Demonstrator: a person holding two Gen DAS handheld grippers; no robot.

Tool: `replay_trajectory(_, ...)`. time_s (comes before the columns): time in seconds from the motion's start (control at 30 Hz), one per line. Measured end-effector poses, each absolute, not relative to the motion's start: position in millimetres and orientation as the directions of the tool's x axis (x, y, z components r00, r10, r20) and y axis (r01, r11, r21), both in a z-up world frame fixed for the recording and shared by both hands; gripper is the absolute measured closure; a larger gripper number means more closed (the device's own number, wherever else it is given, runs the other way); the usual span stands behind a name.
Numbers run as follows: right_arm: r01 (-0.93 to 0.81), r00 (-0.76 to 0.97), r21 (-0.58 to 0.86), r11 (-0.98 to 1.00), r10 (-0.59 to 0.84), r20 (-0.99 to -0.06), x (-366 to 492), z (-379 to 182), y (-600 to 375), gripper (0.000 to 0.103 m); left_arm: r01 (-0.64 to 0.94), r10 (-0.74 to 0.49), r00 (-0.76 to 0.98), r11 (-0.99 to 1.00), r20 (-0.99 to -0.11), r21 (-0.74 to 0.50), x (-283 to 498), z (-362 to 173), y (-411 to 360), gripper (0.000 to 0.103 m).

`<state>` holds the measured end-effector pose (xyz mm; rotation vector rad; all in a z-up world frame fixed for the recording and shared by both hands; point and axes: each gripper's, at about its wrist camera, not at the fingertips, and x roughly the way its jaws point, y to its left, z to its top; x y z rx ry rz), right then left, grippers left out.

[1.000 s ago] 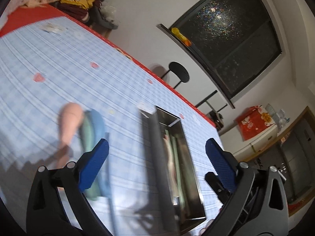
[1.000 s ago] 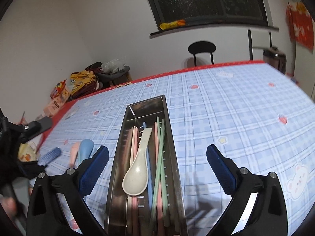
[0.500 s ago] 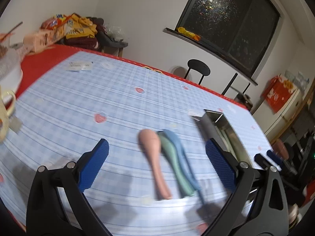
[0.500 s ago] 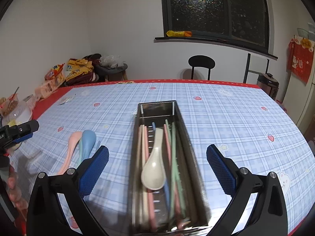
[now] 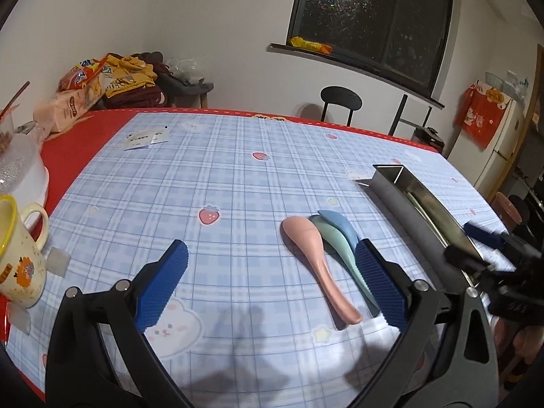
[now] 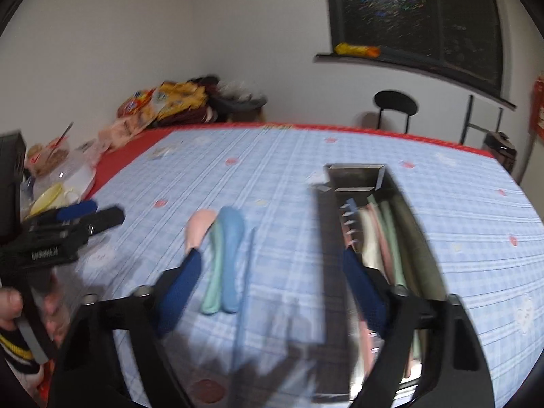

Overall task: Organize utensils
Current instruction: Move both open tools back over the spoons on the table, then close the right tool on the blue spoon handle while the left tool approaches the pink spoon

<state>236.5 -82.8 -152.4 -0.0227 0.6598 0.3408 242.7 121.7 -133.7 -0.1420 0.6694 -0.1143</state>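
You are holding the left gripper (image 5: 272, 282) with its jaws wide apart above the checked tablecloth (image 5: 221, 183), the pink spoon (image 5: 314, 258), green spoon (image 5: 340, 255) and blue spoon (image 5: 341, 226) lying side by side just beside its right finger. Your right gripper (image 6: 272, 292) is also gaping, empty, hovering between those spoons and the metal tray (image 6: 326, 238) holding the other utensils.

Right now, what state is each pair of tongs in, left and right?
Left tongs: open, holding nothing, over the tablecloth beside the pink spoon.
Right tongs: open, holding nothing.
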Motion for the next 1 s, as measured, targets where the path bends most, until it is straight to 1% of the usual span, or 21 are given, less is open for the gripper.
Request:
replay_trajectory(0.07,-0.331,0.714,0.091,0.939,0.312,-0.626,238.9,-157.1,-73.4,0.053,0.067,-0.173,0.777,0.979,-0.605,-0.194,246.2,-132.5,125.1,0.006)
replay_trajectory(0.1,-0.333,0.707,0.089,0.939,0.311,-0.635,240.1,-159.1,-69.4,0.056,0.066,-0.175,0.776,0.978,-0.606,-0.197,249.8,-131.5,126.1,0.006)
replay_trajectory(0.17,-0.339,0.694,0.084,0.937,0.309,-0.650,242.0,-163.9,-60.6,0.072,0.075,-0.175,0.773,0.980,-0.609,-0.187,257.7,-128.1,122.8,0.007)
replay_trajectory(0.27,-0.348,0.671,0.060,0.936,0.293,-0.681,248.6,-170.9,-46.3,0.086,0.129,-0.212,0.774,0.975,-0.597,-0.180,270.5,-125.1,113.7,0.007)
replay_trajectory(0.33,-0.360,0.652,0.035,0.932,0.278,-0.705,254.0,-177.8,-35.8,0.088,0.155,-0.240,0.772,0.969,-0.589,-0.192,277.6,-128.1,111.2,0.008)
replay_trajectory(0.4,-0.368,0.632,0.023,0.930,0.268,-0.728,258.9,-184.4,-27.5,0.088,0.179,-0.282,0.759,0.957,-0.587,-0.228,280.8,-135.5,113.5,0.013)
replay_trajectory(0.47,-0.376,0.604,0.034,0.926,0.272,-0.749,265.6,-191.5,-21.8,0.088,0.191,-0.315,0.728,0.946,-0.609,-0.261,284.8,-143.3,117.1,0.023)
replay_trajectory(0.5,-0.375,0.595,0.044,0.926,0.277,-0.754,268.8,-193.4,-20.0,0.088,0.187,-0.326,0.718,0.941,-0.615,-0.281,286.0,-146.7,121.3,0.024)
replay_trajectory(0.63,-0.365,0.565,0.087,0.927,0.295,-0.770,282.8,-198.0,-10.9,0.087,0.164,-0.357,0.709,0.922,-0.608,-0.350,287.9,-153.3,135.5,0.024)
replay_trajectory(0.8,-0.348,0.560,0.083,0.934,0.278,-0.780,294.3,-199.3,-5.3,0.087,0.165,-0.362,0.702,0.920,-0.613,-0.355,286.8,-156.9,135.9,0.024)
replay_trajectory(0.9,-0.321,0.548,0.105,0.941,0.275,-0.790,301.4,-201.4,-10.0,0.087,0.175,-0.366,0.700,0.920,-0.614,-0.349,284.8,-156.1,133.9,0.024)
replay_trajectory(1.0,-0.303,0.540,0.135,0.943,0.287,-0.791,304.5,-202.9,-15.4,0.084,0.171,-0.367,0.696,0.920,-0.617,-0.354,285.8,-158.2,134.2,0.024)
